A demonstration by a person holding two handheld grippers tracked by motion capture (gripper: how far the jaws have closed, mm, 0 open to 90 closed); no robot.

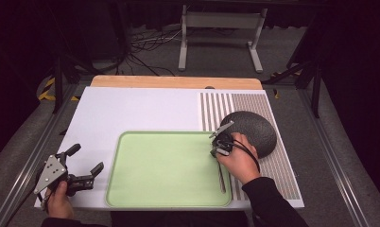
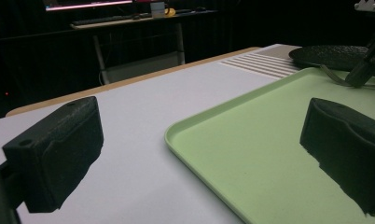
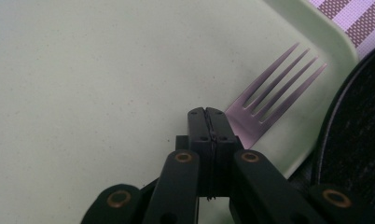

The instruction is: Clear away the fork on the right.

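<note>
Right gripper view: four-tined metal fork

The high view overlooks the table; both gripper views sit low, seemingly sharing the green tray corner

A lab or recording studio: black curtains all round, loose cables on grey floor, metal-framed table, monitor glowing behind.

No text, label or number can be read anywhere.
</note>
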